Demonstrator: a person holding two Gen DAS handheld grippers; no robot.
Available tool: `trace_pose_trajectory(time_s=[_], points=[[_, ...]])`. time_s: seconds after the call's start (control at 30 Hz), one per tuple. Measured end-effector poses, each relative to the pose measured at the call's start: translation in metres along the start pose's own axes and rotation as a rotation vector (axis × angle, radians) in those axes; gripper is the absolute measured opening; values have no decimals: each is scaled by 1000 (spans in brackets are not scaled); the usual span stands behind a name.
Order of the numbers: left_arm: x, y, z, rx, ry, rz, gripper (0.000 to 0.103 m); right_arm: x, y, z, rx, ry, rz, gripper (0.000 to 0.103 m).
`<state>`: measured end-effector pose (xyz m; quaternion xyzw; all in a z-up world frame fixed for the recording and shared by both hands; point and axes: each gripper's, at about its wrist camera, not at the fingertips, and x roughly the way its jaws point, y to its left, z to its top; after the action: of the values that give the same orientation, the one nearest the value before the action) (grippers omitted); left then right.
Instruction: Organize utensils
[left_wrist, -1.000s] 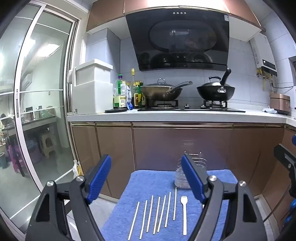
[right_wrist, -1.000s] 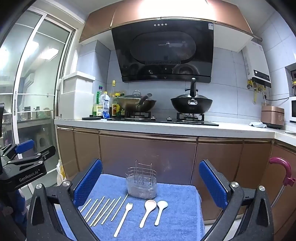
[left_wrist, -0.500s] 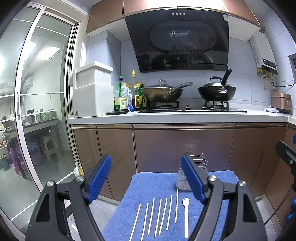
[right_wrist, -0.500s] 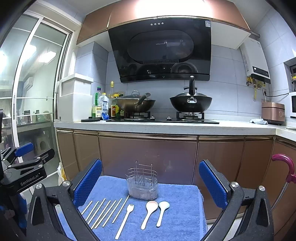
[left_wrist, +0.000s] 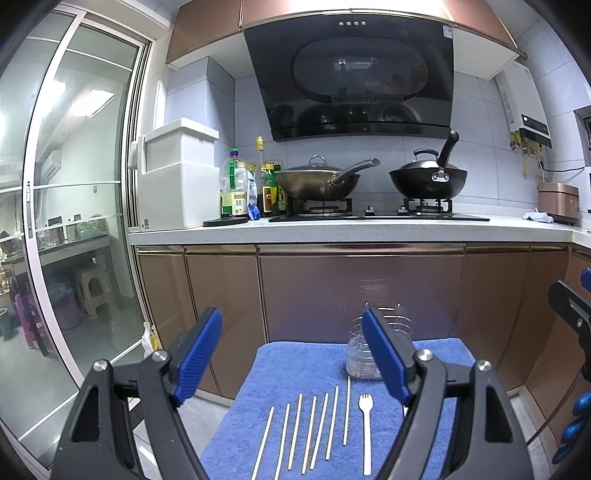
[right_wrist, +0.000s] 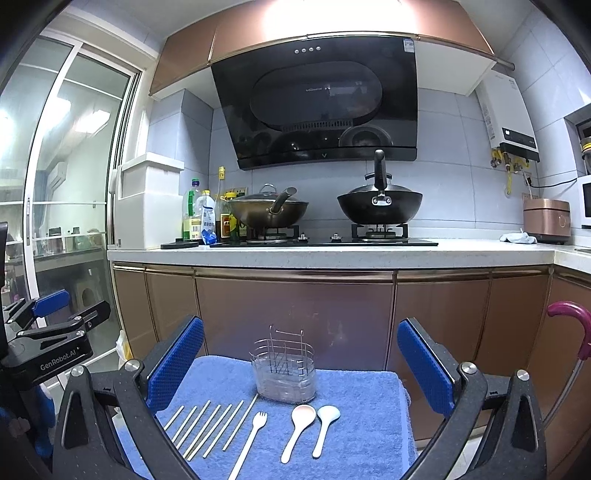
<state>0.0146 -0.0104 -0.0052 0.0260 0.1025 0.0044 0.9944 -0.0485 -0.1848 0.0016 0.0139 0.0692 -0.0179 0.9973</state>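
Observation:
Several pale chopsticks (left_wrist: 314, 432) (right_wrist: 210, 428) lie in a row on a blue towel (left_wrist: 295, 373) (right_wrist: 365, 435). A white fork (left_wrist: 365, 428) (right_wrist: 251, 441) lies right of them, then two white spoons (right_wrist: 299, 432) (right_wrist: 325, 428). A clear utensil holder with a wire rack (right_wrist: 283, 369) (left_wrist: 358, 354) stands upright at the towel's back. My left gripper (left_wrist: 291, 354) is open and empty above the chopsticks. My right gripper (right_wrist: 301, 365) is open and empty above the towel. The left gripper also shows at the left edge of the right wrist view (right_wrist: 55, 332).
Brown cabinets (right_wrist: 295, 306) rise behind the towel under a white counter (right_wrist: 332, 254). Two woks (right_wrist: 267, 210) (right_wrist: 380, 206) sit on the stove, bottles (right_wrist: 201, 218) to their left. A glass sliding door (left_wrist: 74, 221) is on the left. A pink handle (right_wrist: 576, 325) is on the right.
Both grippers have drawn back and risen slightly, so the towel and utensils sit a little lower in view. Both stay open. Nothing on the towel has moved.

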Motion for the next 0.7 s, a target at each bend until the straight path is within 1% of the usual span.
trace_pose_trajectory(time_s=[0.33,0.6,0.7], points=[[9,-1,3,19,5,-6,77,9,0,0,-7,21,-6,103],[14,2,6,8,4,-22,77,12,-1,1,-27,30,-18,103],[15,3,7,2,-4,-15,77,14,-2,3,-35,27,-16,103]])
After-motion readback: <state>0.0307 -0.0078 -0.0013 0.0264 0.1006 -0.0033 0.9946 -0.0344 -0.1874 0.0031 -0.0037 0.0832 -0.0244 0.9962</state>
